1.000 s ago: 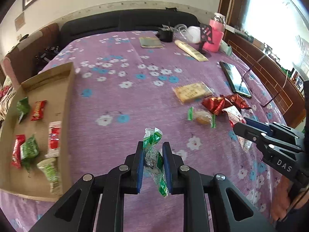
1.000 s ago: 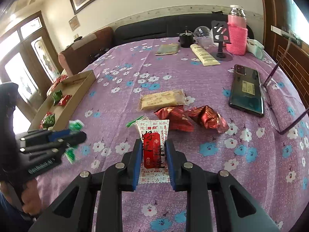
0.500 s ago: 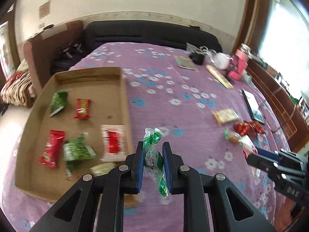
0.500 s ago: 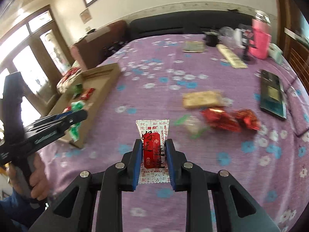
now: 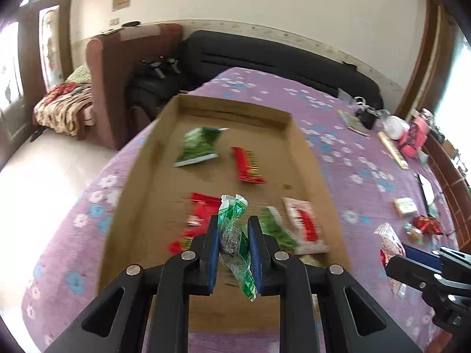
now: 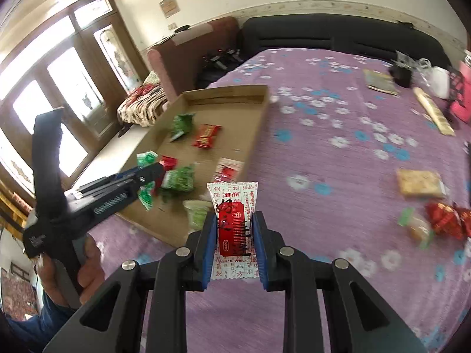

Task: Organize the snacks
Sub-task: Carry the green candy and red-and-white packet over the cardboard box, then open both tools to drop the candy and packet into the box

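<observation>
The left gripper (image 5: 233, 242) is pinched tight on a small green candy (image 5: 234, 236) with a crinkly clear wrapper, and it hangs over the near end of the box (image 5: 303, 147). The right gripper (image 6: 234, 236) is squeezed onto a flat white packet (image 6: 234, 214) with a red label, and it is over the purple sheet (image 6: 338, 158), just outside the box's near corner. From the right view the left gripper shows at about 9 o'clock, with a hand (image 6: 73, 261) on its handle. Inside the box, going from near to far, there is a pale green pack (image 6: 195, 213) at the close edge, then a red pack (image 5: 197, 220), a dark green pack (image 5: 275, 229) and a white and red pack (image 5: 306, 225) in a row, and farther back a big green pack (image 5: 198, 145) and a long red pack (image 5: 247, 166). Out on the sheet at about 3 o'clock more snacks wait: a yellow cracker pack (image 6: 419, 182), a red foil candy (image 6: 444, 219) and a small clear candy (image 6: 418, 226). Far off at the head of the bed sit a pink bottle (image 5: 412, 141) and other bits. Here is what could go wrong, I think. The green candy is held only by its thin wrapper, so it could slip out or stick to a pad when the jaws let go. It could also land on top of the packs already there and make a messy heap. The two grippers are close, so they might bump over the box. The white packet could fall early onto the sheet if it is let go before it is over the box.
</observation>
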Demonstrator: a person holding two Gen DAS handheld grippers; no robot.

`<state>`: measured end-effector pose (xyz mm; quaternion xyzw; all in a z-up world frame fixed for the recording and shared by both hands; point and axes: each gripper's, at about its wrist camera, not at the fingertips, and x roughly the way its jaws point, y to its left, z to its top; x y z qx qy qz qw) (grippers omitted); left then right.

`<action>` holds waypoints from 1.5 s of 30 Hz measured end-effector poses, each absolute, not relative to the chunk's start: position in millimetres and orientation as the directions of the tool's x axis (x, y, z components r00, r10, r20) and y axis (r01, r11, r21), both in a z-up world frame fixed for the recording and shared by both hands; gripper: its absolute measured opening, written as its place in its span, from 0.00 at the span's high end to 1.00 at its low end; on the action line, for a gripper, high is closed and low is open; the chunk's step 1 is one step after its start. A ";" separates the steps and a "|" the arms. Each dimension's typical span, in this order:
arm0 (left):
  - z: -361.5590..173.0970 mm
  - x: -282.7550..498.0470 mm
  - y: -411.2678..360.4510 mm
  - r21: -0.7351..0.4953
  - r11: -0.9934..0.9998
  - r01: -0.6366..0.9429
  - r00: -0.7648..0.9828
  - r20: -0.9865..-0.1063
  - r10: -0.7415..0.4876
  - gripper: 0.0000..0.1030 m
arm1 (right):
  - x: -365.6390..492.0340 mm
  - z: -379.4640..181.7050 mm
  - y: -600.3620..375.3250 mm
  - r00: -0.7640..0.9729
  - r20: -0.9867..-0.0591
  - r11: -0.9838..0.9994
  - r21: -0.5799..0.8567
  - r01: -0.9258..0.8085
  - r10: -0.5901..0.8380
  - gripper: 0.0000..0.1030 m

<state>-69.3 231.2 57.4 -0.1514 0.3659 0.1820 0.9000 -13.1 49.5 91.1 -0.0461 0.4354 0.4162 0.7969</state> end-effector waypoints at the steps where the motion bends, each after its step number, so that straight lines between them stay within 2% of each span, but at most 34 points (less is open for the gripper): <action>1: 55.9 -70.4 234.9 -0.136 0.885 -0.446 0.664 -0.713 0.225 0.82 | -14.2 91.4 55.4 0.272 -0.732 0.645 0.287 -0.708 0.624 0.77; 15: 39.0 -69.2 255.8 -0.175 0.865 -0.470 0.647 -0.736 0.202 0.82 | -5.5 63.3 128.6 0.249 -0.787 0.647 0.233 -0.726 0.564 0.77; 28: 40.7 -70.6 253.2 -0.174 0.869 -0.464 0.655 -0.727 0.205 0.81 | -3.3 56.8 139.5 0.277 -0.778 0.647 0.208 -0.733 0.564 0.76; 31: 42.2 -72.0 252.1 -0.169 0.871 -0.462 0.659 -0.722 0.209 0.76 | -5.4 58.8 137.8 0.278 -0.773 0.642 0.208 -0.738 0.570 0.76; 39: 49.2 -77.7 251.0 -0.175 0.870 -0.461 0.689 -0.688 0.227 0.44 | -7.8 65.9 130.0 0.270 -0.759 0.634 0.232 -0.738 0.593 0.76; 45: 51.6 -78.1 249.8 -0.165 0.873 -0.460 0.694 -0.680 0.237 0.43 | -3.5 72.5 112.4 0.272 -0.745 0.644 0.266 -0.717 0.610 0.76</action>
